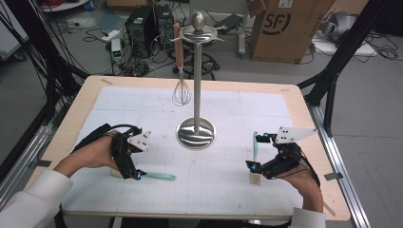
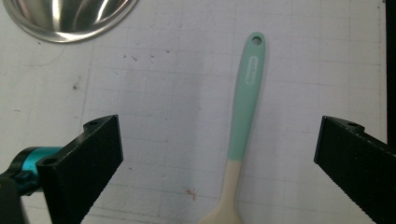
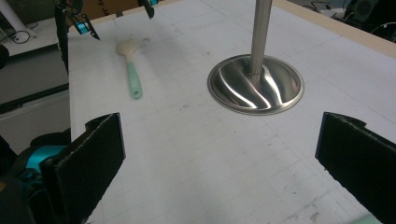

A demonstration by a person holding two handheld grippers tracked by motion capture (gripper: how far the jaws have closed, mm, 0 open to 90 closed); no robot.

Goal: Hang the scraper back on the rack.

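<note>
A steel utensil stand (image 1: 196,134) rises at the table's middle, and a whisk (image 1: 181,90) with a brown handle hangs from its top. A spatula (image 1: 160,176) with a teal handle and cream head lies at the front left. My left gripper (image 1: 133,166) is open just above it, and in the left gripper view the spatula (image 2: 245,116) lies between the spread jaws of the left gripper (image 2: 219,130). A second teal spatula (image 1: 255,148) lies at the front right, under my open right gripper (image 1: 255,153). The right gripper (image 3: 219,126) faces the stand's base (image 3: 256,84).
A white gridded mat (image 1: 237,109) covers the wooden table (image 1: 304,109). Beyond the table's far edge are computer towers (image 1: 142,28), cables and a cardboard box (image 1: 285,26). Black frame struts (image 1: 332,80) stand at the right.
</note>
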